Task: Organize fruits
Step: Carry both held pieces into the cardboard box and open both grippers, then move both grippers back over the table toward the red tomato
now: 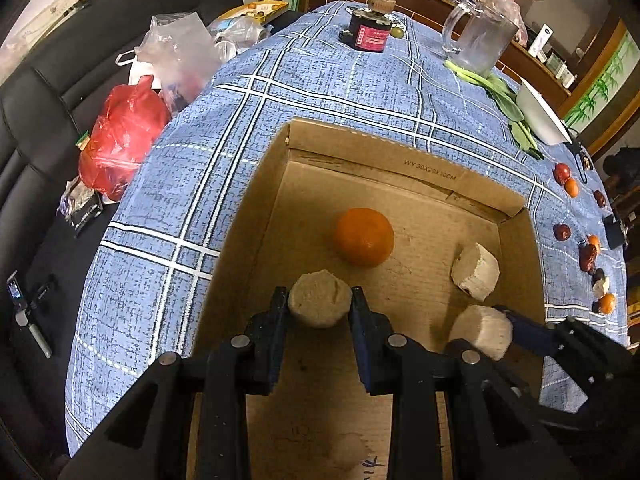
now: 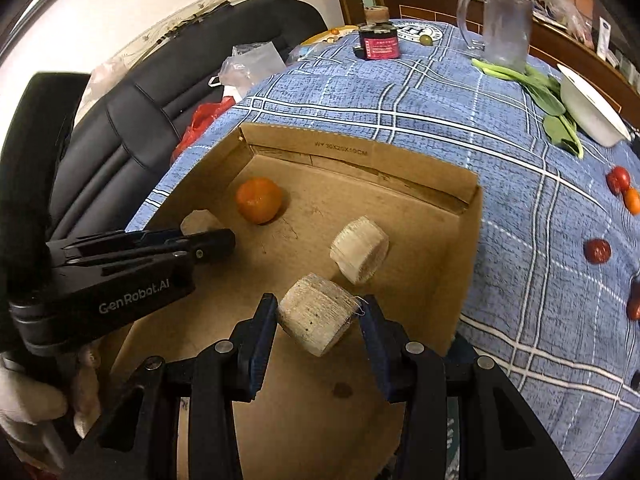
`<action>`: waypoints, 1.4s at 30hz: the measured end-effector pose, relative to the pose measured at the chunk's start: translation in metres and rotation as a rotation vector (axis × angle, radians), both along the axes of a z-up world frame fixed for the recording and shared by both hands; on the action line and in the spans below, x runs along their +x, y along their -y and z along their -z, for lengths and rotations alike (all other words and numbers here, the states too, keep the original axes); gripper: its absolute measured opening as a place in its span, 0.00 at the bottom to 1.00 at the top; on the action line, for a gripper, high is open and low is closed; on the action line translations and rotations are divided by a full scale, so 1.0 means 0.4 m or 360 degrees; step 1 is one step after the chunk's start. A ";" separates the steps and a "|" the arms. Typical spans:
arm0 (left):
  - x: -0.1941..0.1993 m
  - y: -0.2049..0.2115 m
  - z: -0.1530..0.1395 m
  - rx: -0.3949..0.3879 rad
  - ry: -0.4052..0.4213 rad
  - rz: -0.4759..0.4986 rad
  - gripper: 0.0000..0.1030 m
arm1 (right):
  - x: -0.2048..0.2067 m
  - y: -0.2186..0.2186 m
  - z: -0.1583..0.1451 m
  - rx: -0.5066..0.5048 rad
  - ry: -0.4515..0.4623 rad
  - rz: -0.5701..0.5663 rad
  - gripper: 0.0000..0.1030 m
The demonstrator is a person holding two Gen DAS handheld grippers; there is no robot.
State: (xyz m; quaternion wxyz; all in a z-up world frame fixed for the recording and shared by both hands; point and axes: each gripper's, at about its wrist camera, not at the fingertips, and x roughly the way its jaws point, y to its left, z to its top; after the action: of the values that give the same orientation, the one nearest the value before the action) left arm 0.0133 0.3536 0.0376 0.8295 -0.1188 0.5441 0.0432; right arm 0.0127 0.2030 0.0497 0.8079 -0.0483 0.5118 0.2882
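Cardboard box [image 1: 400, 160] open on top, walls block side entry. Inside, orange [image 1: 364, 237] sits mid-floor toward the back, loose beige chunk [image 2: 360, 249] toward the right wall; bare floor shows between them and in the near part. Left gripper [image 1: 320, 304] and right gripper [image 2: 318, 320] crowd the near half, each clamping a chunk.

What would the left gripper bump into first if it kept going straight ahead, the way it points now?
Probably the orange. The left gripper, shut on a beige chunk, points into the cardboard box, and the orange lies just beyond it. Depth is hard to judge, so it might meet the box floor first.
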 end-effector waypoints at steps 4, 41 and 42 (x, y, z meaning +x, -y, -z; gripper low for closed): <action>-0.016 -0.032 -0.028 -0.0114 0.0049 -0.0083 0.28 | -0.003 -0.017 0.011 -0.0027 -0.0003 -0.0017 0.45; -0.112 0.129 -0.214 -0.0219 0.0302 -0.0145 0.46 | -0.060 0.310 -0.104 0.0173 0.0067 0.0415 0.61; -0.112 0.148 -0.218 -0.0216 0.0307 -0.0128 0.46 | -0.064 0.331 -0.105 0.0177 0.0068 0.0434 0.61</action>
State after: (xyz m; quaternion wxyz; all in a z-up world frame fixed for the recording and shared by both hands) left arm -0.0315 0.2946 0.1249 0.8656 -0.2001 0.4582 0.0279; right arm -0.0128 0.0704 0.0919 0.8517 0.0603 0.4795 0.2025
